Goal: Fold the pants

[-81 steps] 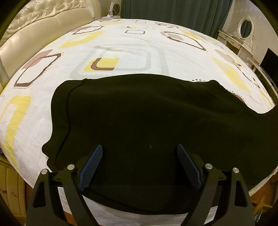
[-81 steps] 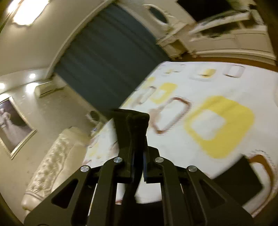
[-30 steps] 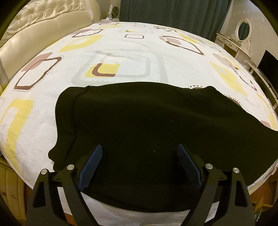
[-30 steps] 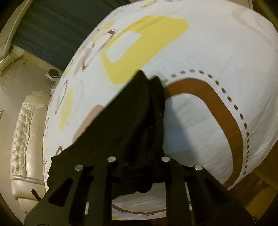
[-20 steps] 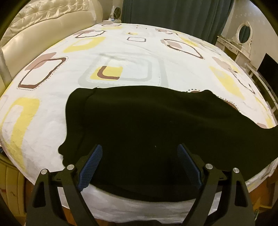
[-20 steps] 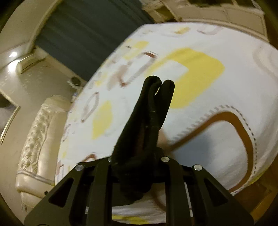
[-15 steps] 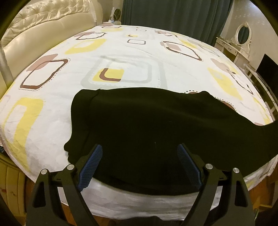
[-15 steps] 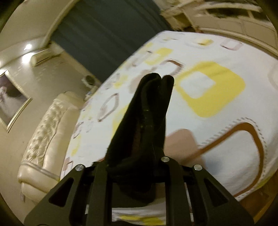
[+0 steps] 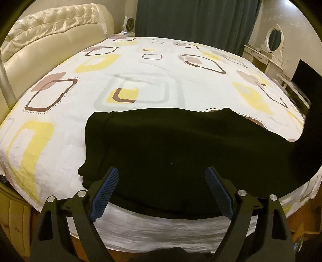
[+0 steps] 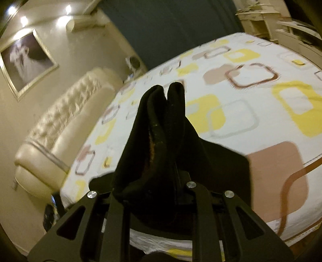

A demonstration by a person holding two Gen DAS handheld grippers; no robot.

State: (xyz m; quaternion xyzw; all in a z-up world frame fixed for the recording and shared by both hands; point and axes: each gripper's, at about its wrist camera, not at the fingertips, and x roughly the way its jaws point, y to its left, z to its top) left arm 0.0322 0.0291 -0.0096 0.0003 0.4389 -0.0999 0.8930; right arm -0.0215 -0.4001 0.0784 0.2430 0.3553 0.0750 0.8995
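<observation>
One pair of black pants (image 9: 181,153) is spread near the patterned bedsheet's (image 9: 140,66) front edge. Soft, limp cloth is judged; hems suit gripping. One end is clamped by the right gripper (image 10: 161,141); the left gripper (image 9: 161,179) is held wide, empty.

Warm, dim indoor light falls from ceiling spotlights (image 10: 68,9) that glare at the top left of the right wrist view, where the headboard (image 10: 66,121) and picture (image 10: 26,62) smear with motion blur, while both fisheye views bend the bed (image 9: 153,76) and darken at the corners.
</observation>
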